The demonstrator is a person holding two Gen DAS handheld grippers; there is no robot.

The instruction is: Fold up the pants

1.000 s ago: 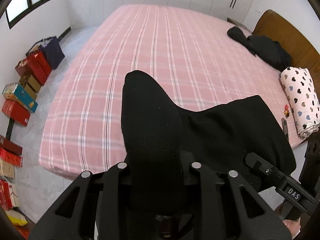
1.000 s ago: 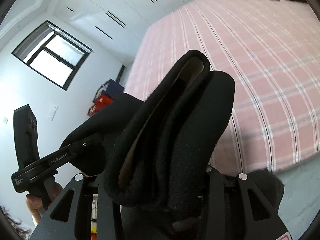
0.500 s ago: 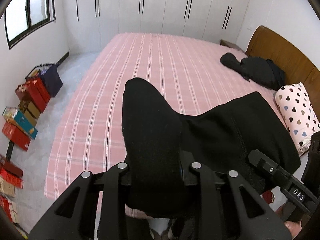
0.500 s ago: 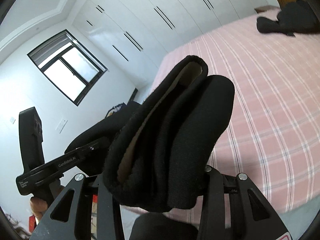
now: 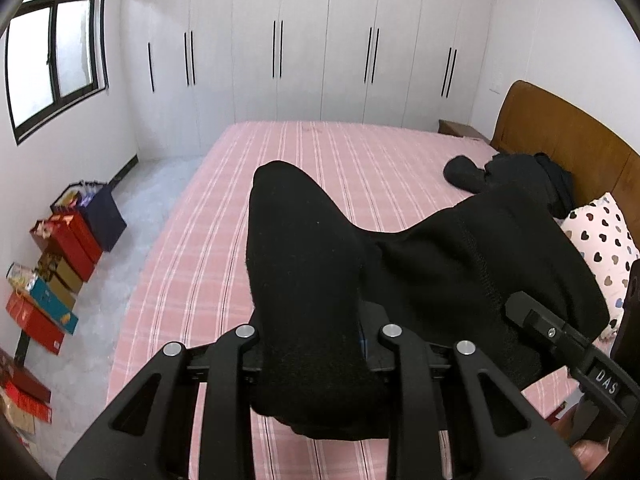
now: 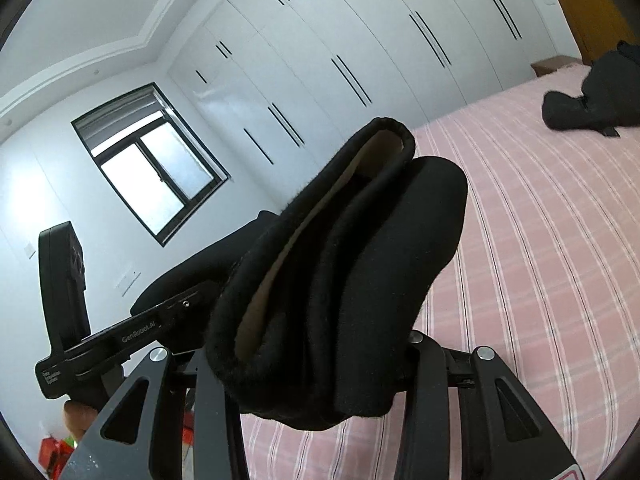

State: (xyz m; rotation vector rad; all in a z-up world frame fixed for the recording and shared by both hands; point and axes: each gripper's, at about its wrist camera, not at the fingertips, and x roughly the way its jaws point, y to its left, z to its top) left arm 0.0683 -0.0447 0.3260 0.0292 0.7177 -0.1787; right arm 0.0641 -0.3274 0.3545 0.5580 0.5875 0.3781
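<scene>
Pink bed (image 5: 224, 248), black pants (image 5: 308, 280) bunched w/ tongs

The pink plaid bed (image 5: 320, 168) lies bare through the frame's centre. A dark clothes heap (image 5: 516, 178) and heart-print pillow (image 5: 604, 240) crowd the right edge; boxes (image 5: 52, 272) line the floor at left.

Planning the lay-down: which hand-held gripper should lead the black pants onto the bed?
Probably left. The left hand-held gripper holds the black pants above the pink striped bed; the right hand-held gripper sits near its edge.

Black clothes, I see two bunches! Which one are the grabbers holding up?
The black pants, clamped by the left gripper and right gripper above the bed. The other dark pile lies untouched by the headboard.
</scene>
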